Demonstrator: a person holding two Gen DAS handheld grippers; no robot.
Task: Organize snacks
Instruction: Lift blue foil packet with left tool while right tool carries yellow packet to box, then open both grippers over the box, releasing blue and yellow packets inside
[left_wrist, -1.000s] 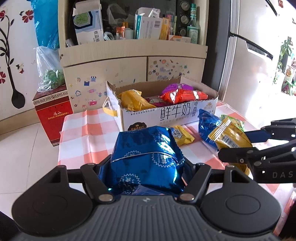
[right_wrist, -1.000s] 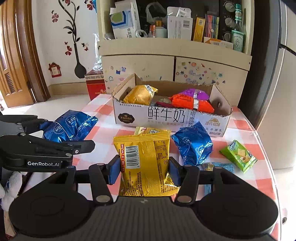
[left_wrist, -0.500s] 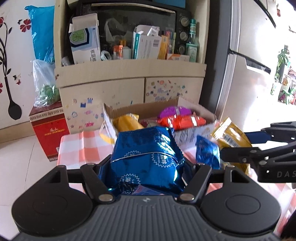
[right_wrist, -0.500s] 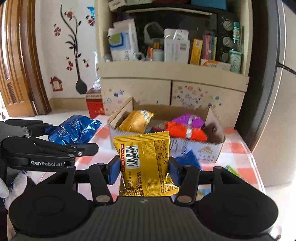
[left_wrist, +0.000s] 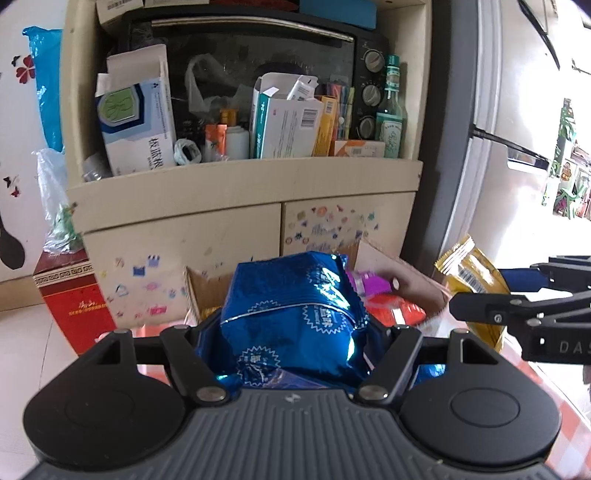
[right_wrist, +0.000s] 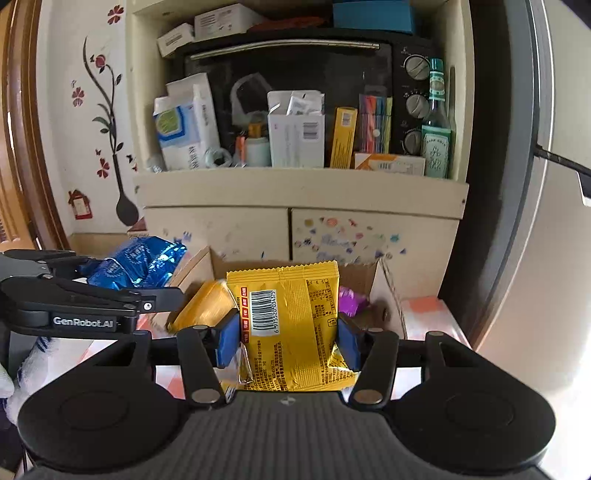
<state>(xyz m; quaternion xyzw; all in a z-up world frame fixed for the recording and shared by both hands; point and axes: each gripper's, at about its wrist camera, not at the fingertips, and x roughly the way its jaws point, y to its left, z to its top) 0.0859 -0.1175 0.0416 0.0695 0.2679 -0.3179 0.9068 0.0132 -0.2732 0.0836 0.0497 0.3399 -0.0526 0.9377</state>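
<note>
My left gripper is shut on a shiny blue snack bag and holds it up in front of the open cardboard box. My right gripper is shut on a yellow snack packet with a barcode, raised before the same box. In the box I see a yellow bag, a purple packet and an orange-red packet. The blue bag also shows at the left of the right wrist view, and the yellow packet at the right of the left wrist view.
A cream cabinet with boxes, a bottle and a black oven stands behind the box. A red carton sits on the floor at left. A fridge stands at right. The checked tablecloth shows beside the box.
Both grippers have risen and moved toward the box with their packets held. The table and loose snacks have dropped out of view; the cabinet now fills the frames.
</note>
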